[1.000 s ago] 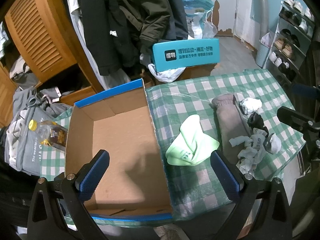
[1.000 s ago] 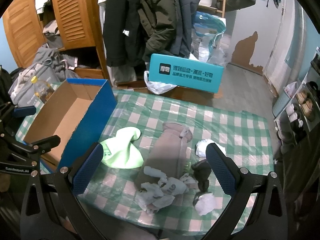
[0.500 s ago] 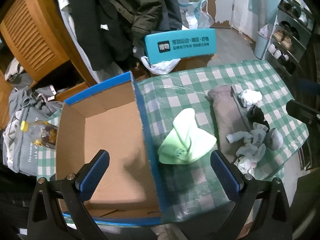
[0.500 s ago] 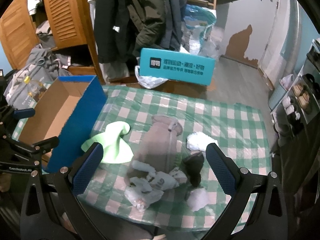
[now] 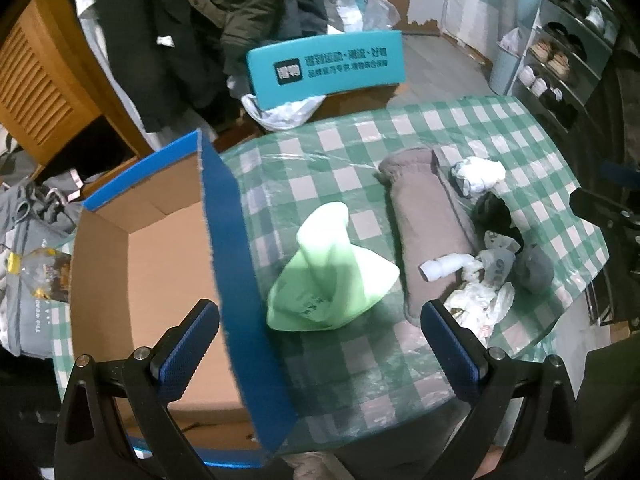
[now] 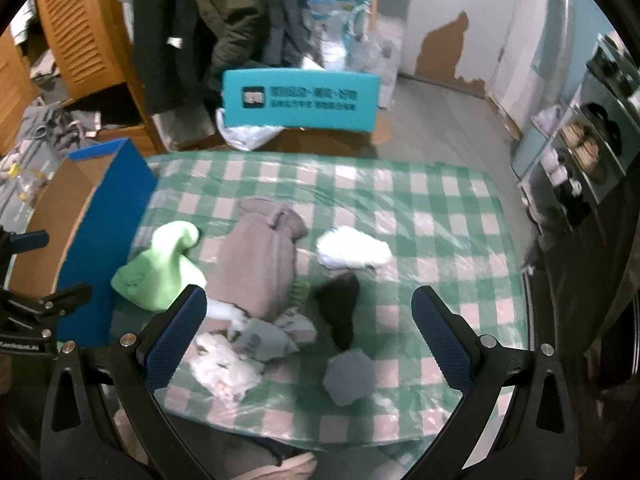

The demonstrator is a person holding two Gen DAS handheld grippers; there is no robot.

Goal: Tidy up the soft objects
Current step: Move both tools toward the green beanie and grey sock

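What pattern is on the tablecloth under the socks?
The tablecloth is a green and white check under clear plastic, and it shows best in the right wrist view.

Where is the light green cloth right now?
The light green cloth lies on the checked tablecloth, between the blue-sided cardboard box and the long grey-brown fabric roll, centred in the left wrist view.

Left gripper [image 5: 320,346] spread wide, empty, right gripper [image 6: 308,334] likewise spread, empty, both raised

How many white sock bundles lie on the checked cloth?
2, possibly more: one white bundle right of the grey roll, one crumpled white pile at the near edge; others may hide in that heap.
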